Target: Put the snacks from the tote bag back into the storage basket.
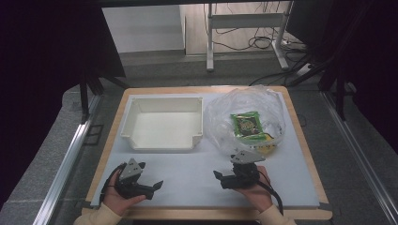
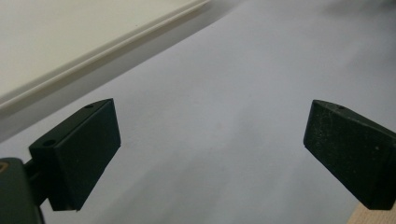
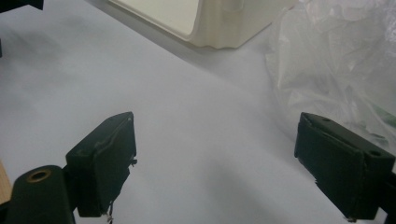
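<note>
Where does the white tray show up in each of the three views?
High view: the white tray sits left of centre on the table, beside the clear plastic bag.
Left gripper view: its rim crosses the upper left corner, beyond the left jaw.
Right gripper view: its near corner stands at top centre, with the bag to its right.
Shared landmark: the pale grey mat under everything.

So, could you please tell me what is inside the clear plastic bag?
Inside the plastic bag lies a green packet, with something yellow at its near edge. The crumpled plastic hides whatever else may be underneath.
</note>
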A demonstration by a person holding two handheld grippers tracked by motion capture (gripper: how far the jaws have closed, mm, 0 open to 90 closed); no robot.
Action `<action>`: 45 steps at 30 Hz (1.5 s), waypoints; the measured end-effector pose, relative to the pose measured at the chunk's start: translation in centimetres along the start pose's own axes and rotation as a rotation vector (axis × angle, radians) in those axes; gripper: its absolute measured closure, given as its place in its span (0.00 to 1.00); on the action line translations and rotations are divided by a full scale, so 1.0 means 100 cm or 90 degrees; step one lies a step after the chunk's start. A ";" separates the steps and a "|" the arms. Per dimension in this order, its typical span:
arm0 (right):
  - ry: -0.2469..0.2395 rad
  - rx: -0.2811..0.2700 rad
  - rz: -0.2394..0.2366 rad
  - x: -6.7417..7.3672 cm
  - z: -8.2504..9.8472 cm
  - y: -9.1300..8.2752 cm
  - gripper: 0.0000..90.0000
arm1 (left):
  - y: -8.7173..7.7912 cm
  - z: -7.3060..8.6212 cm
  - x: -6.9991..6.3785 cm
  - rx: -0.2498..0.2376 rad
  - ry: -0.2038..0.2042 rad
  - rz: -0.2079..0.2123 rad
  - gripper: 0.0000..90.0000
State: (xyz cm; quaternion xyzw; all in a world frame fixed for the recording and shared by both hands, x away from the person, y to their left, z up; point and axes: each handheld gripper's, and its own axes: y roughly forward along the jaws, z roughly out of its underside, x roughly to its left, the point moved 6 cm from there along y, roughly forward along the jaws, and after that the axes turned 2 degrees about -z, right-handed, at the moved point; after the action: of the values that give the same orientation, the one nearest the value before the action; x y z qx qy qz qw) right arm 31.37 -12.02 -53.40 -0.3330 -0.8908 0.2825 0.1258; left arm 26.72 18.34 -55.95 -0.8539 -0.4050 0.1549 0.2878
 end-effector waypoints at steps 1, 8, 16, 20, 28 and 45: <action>0.000 0.000 0.000 0.000 0.000 0.000 0.15 | 0.000 0.000 0.000 0.000 0.000 0.000 0.04; -0.021 0.003 -0.014 0.007 -0.002 0.004 0.16 | -0.001 0.001 0.001 0.005 0.009 -0.014 0.06; -0.026 -0.002 -0.022 0.007 -0.009 0.003 0.19 | -0.001 0.001 -0.002 0.000 0.020 -0.010 0.07; -0.017 -0.005 -0.029 0.006 -0.016 0.005 0.20 | -0.002 -0.003 -0.005 -0.010 0.026 -0.004 0.07; -0.015 -0.006 -0.027 0.003 -0.025 0.002 0.21 | -0.002 -0.003 -0.007 -0.014 0.028 0.000 0.07; -0.011 -0.025 -0.022 -0.005 -0.045 -0.007 0.21 | -0.002 -0.003 -0.012 -0.014 0.033 0.007 0.07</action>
State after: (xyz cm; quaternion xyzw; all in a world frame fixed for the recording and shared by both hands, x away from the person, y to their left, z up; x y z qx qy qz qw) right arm 33.25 -10.92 -49.35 -0.3175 -0.9029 0.2654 0.1161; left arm 26.04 17.39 -55.52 -0.8630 -0.3945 0.1295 0.2877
